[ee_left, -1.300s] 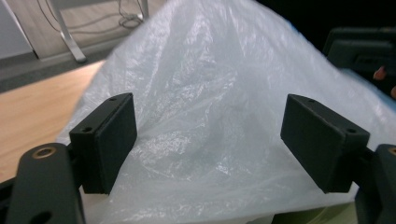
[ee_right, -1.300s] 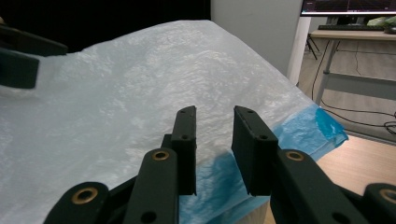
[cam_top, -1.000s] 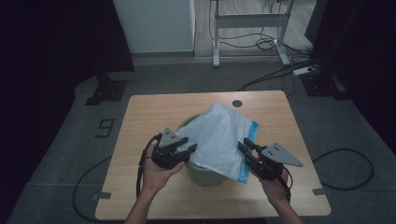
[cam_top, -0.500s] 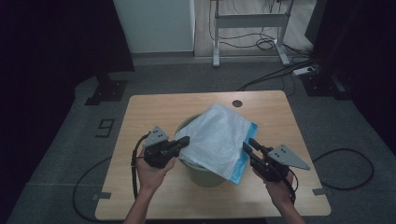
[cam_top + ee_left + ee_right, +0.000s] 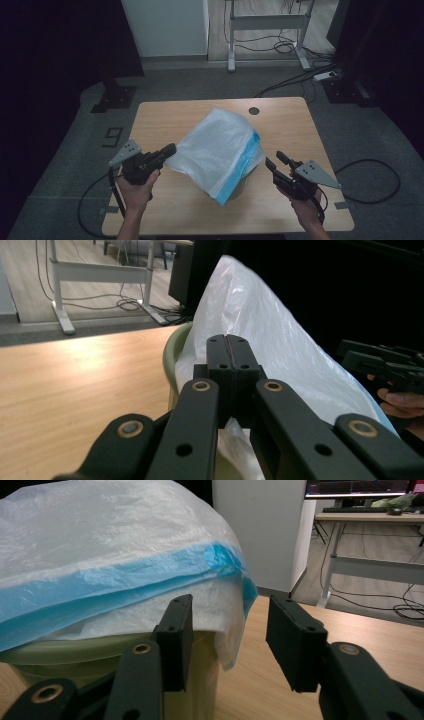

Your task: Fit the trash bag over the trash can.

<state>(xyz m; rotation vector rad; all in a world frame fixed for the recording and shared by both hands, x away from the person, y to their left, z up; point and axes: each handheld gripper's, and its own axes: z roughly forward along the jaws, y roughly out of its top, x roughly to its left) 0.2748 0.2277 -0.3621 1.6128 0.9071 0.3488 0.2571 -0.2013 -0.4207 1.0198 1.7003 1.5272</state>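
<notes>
White plastic bag (image 5: 220,150) was draped over the green bin (image 5: 110,665) at the table's (image 5: 165,115) near middle, not yet fitted round the rim. The left gripper (image 5: 167,150) was clamped on its left edge; the right gripper (image 5: 273,161), jaws just opened, held nothing.

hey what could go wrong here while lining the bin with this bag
The left tongs pinch only the bag's thin edge, so the film could tear or slip free. The right tongs have just been opening with nothing between them, leaving that side loose, so a pull might drag the bag off the green bin.
</notes>
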